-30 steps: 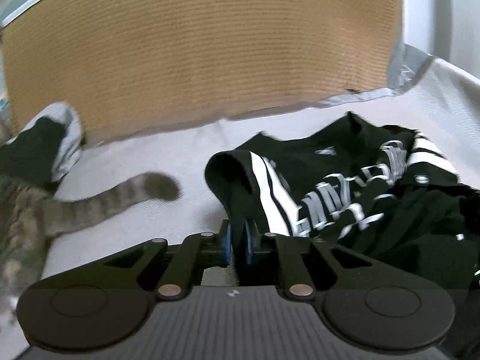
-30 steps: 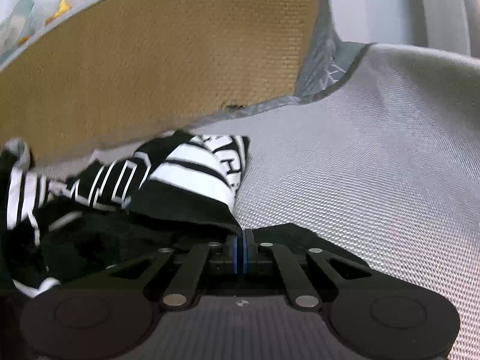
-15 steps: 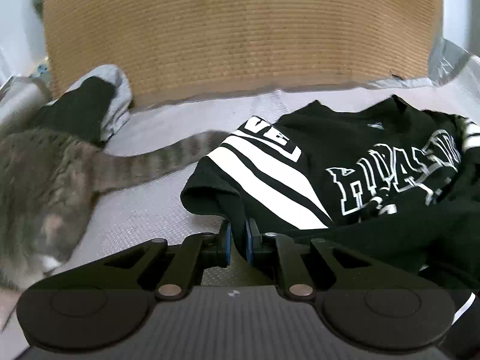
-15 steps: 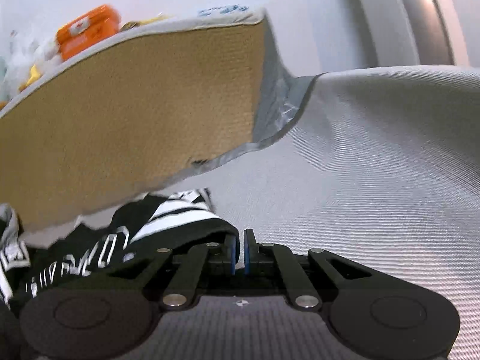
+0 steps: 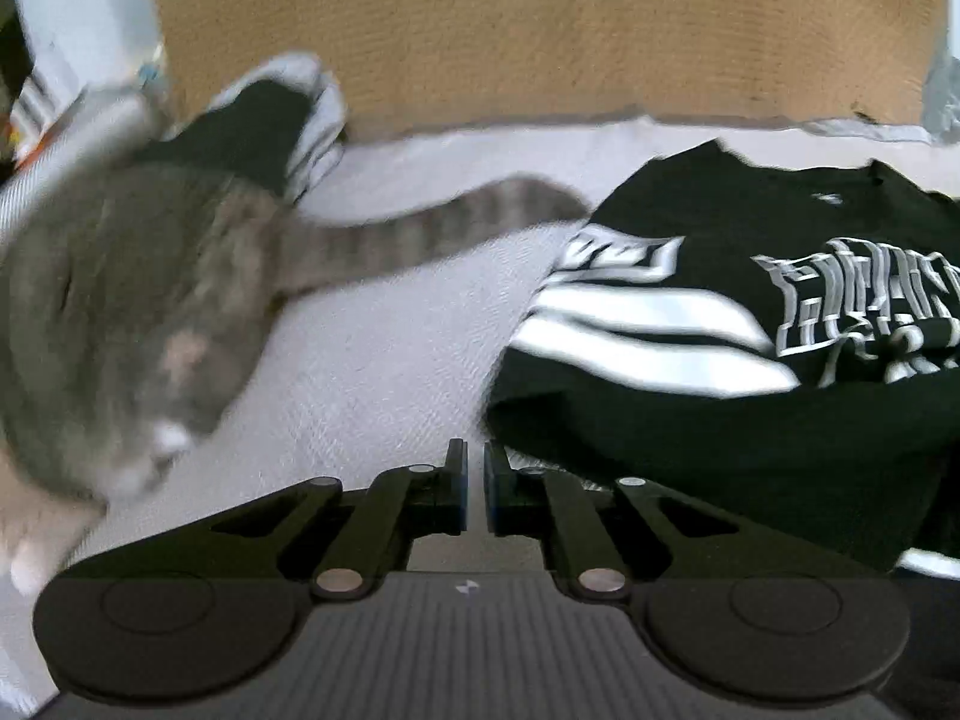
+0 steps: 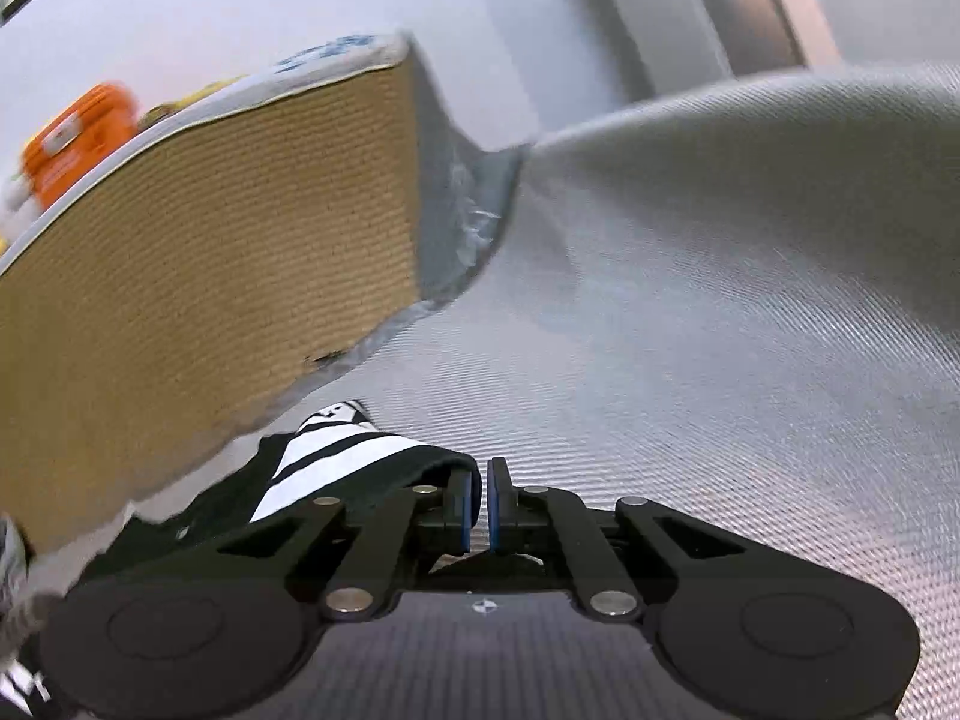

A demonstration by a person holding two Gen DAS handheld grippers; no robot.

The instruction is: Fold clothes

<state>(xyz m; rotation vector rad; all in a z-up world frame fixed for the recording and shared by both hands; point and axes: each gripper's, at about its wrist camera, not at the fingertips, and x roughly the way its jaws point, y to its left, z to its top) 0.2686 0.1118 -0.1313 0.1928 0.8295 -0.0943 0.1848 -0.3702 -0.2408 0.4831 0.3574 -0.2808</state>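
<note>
On pale woven bedding (image 5: 384,360), black jersey with white stripes (image 5: 690,312), grey tabby cat (image 5: 120,300) beside it, left gripper (image 5: 474,480) and right gripper (image 6: 483,498) each slightly parted, gripping nothing.

Black tongs (image 5: 474,489) — blue pads (image 5: 461,495), silver rivets (image 5: 337,580).

Room to the right, crowded left.

Grey cover (image 6: 720,360) lies bare right of and ahead of the right gripper (image 6: 479,504), out to a raised fold. The shirt (image 5: 750,312) fills the ground right of the left gripper (image 5: 474,480); its striped sleeve (image 6: 324,462) lies just left of the right gripper. A cat (image 5: 120,312) blocks the left, its tail (image 5: 432,228) stretching toward the shirt. A narrow bare strip runs between cat and shirt. The tan panel (image 5: 540,30) walls off the far side; a dark bundle (image 5: 264,126) sits against it.
</note>
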